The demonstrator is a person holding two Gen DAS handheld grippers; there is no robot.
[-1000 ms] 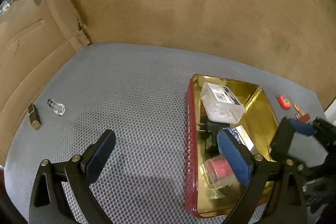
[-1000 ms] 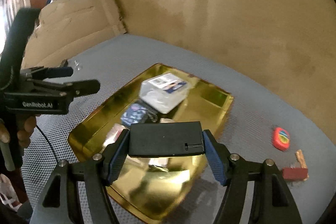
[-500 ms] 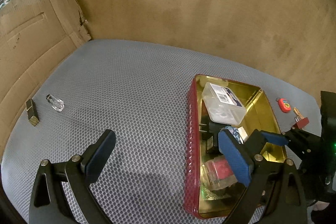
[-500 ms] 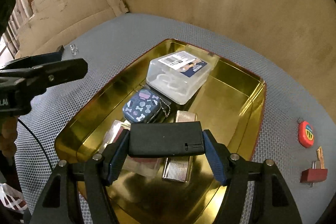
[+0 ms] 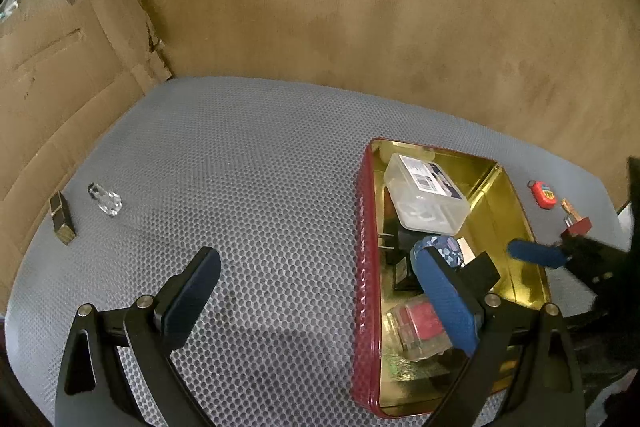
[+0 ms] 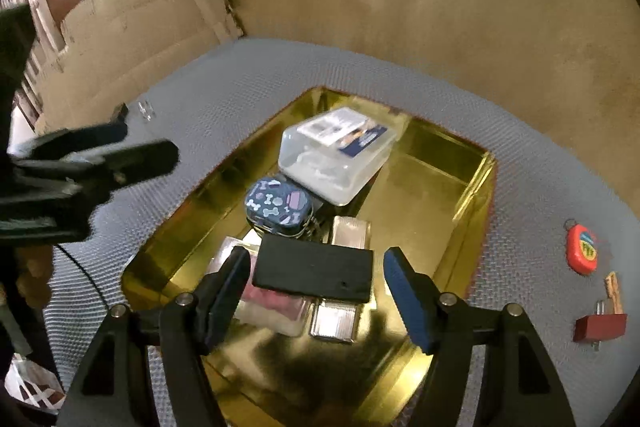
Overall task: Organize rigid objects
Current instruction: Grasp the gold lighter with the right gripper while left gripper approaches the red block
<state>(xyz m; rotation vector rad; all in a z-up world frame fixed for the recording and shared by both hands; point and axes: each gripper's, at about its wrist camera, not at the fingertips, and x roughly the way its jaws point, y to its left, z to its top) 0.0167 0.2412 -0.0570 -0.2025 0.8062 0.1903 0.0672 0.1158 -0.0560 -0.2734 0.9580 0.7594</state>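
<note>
Right gripper [image 6: 316, 259] hangs over the open tin [image 6: 476, 203], jaws spread wide. The black box [image 6: 314, 273] lies between them, slightly tilted, resting on the pile inside the tin. Clear daylight shows between the box's right end and the right pad; on the left the pad sits just beside the box, and whether they touch I cannot tell. Nothing is pinching it.

Under the black box are a ribbed silver case [image 6: 334, 319] and a clear case with red inside [image 6: 272, 303], both partly covered. Just beyond it is a blue case with bone shapes [image 6: 278, 205], and behind that a clear plastic box with a printed label [image 6: 336, 159] leans toward the tin's far end. The tin is gold inside and red outside, and stands on the right half of the grey worktop [image 5: 240, 167].

Left gripper [image 5: 316, 259] hovers over the worktop, jaws wide apart with nothing between them, its right pad over the tin's near end.

Out by the worktop's right edge lie a red tape measure [image 6: 582, 251] and, near it, a small red block with a tan piece [image 6: 600, 325], both outside the tin. Over at the left edge, near the cardboard wall [image 5: 60, 87], sit a small glass piece [image 5: 105, 199] and a dark, gold-edged stick [image 5: 62, 217], side by side but apart.
</note>
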